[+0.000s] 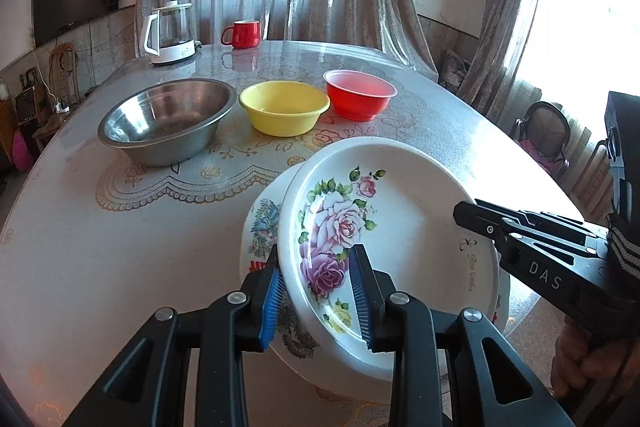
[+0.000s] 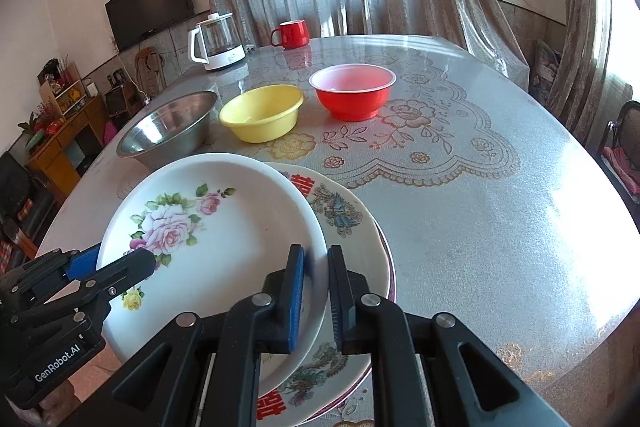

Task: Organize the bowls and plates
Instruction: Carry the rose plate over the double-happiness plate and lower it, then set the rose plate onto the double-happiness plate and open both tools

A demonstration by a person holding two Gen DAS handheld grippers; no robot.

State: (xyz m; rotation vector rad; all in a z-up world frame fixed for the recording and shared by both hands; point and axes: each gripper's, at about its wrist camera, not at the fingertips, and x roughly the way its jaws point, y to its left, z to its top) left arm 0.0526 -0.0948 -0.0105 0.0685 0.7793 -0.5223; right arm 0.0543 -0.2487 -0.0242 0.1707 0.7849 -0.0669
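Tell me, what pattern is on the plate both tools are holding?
Pink and purple roses with green leaves on the white plate, clearest in the left wrist view.

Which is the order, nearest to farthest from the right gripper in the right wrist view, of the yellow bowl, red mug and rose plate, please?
From the right gripper:
1. Rose plate, rim between its jaws.
2. Yellow bowl, mid-table, left.
3. Red mug, far edge.
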